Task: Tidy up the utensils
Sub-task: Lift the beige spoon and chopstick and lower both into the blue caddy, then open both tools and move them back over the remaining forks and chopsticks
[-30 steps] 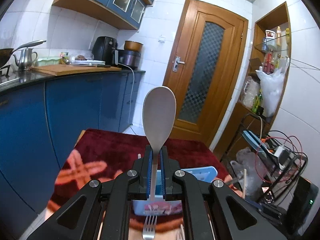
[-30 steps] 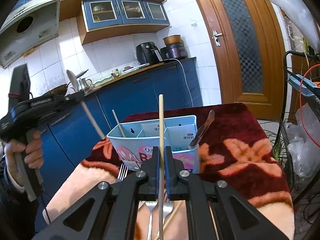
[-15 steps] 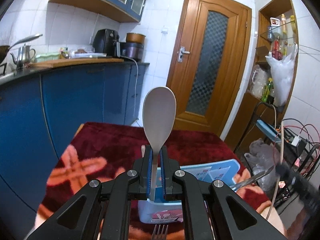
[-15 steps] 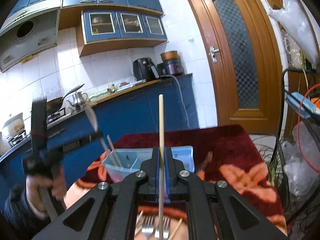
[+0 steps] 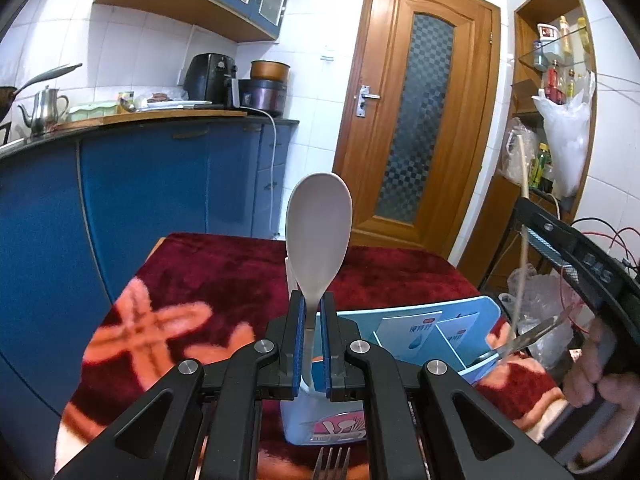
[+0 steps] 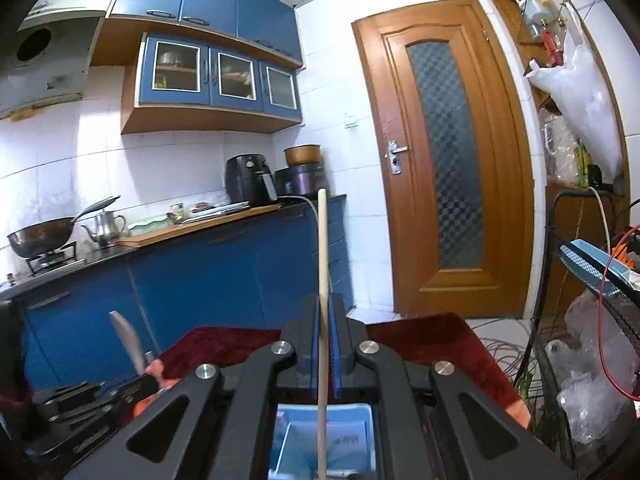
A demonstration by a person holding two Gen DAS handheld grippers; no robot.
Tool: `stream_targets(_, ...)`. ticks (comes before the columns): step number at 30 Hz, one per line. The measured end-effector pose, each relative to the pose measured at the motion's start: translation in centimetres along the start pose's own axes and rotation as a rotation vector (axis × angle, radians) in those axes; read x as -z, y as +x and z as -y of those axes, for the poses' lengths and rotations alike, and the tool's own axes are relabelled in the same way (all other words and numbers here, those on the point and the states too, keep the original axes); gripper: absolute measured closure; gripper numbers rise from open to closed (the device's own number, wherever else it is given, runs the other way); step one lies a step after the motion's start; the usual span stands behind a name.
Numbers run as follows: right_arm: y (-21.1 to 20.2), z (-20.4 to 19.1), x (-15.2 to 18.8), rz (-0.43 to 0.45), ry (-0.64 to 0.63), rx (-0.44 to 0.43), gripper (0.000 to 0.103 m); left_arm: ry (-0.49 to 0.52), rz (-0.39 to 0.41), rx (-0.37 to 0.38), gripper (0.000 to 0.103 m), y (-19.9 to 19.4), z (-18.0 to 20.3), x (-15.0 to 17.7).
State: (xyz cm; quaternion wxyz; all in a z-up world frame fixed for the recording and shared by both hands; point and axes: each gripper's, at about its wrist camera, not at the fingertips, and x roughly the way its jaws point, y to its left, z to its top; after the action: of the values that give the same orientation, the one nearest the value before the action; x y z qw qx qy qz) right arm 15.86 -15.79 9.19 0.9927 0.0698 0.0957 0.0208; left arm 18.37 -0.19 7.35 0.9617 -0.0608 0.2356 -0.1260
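Observation:
My left gripper (image 5: pixel 312 300) is shut on a white spoon (image 5: pixel 318 228), held upright with its bowl up, just over the left end of a light blue utensil caddy (image 5: pixel 416 328) on the red patterned table. My right gripper (image 6: pixel 325 304) is shut on a wooden chopstick (image 6: pixel 322 248), held upright over a compartment of the caddy (image 6: pixel 324 440). The right gripper (image 5: pixel 568 256) and its chopstick (image 5: pixel 523 216) show at the right of the left wrist view. A knife (image 5: pixel 532 334) leans out of the caddy's right end. The left gripper's spoon (image 6: pixel 127 340) shows at lower left in the right wrist view.
A fork (image 5: pixel 332 462) lies on the table in front of the caddy. Blue kitchen cabinets (image 5: pixel 168 184) stand to the left, a wooden door (image 5: pixel 416 128) behind. A wire rack with bags and cables (image 6: pixel 592 340) stands at the right.
Both grippers have moved closer over the caddy. The right gripper has come in from the right and now looks down into a compartment. The spoon and chopstick stay gripped.

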Motion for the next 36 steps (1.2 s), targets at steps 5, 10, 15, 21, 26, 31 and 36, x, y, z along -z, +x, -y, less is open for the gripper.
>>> stream_targets(5, 1.8, 0.0, 0.9, -0.027, -0.025, 0.028, 0.096, -0.01, -0.009, 0.008, 0.096, 0.3, -0.2, 0.2)
stream_targets(10, 1.7, -0.6, 2.1, -0.043, -0.087, 0.023, 0.096, -0.016, -0.015, 0.01, 0.096, 0.6, -0.4, 0.4)
stream_targets(15, 1.3, -0.7, 2.1, -0.035, -0.108, 0.017, 0.096, -0.018, -0.024, 0.013, 0.096, 0.8, -0.4, 0.5)
stream_targets(21, 1.7, -1.1, 2.0, -0.063, -0.12, -0.005, 0.096, -0.015, -0.049, 0.036, 0.096, 1.2, -0.3, 0.7)
stream_targets(26, 1.4, -1.6, 2.4, -0.08, -0.125, -0.038, 0.087, -0.026, -0.067, 0.047, 0.093, 1.3, -0.2, 0.9)
stream_targets(31, 0.5, -1.4, 2.1, -0.074, -0.098, -0.067, 0.083, -0.022, -0.074, 0.05, 0.088, 0.6, 0.0, 0.8)
stream_targets(36, -1.9, -1.1, 0.9, -0.035, -0.077, -0.11, 0.077, -0.021, -0.07, 0.06, 0.079, -0.8, 0.2, 0.8)
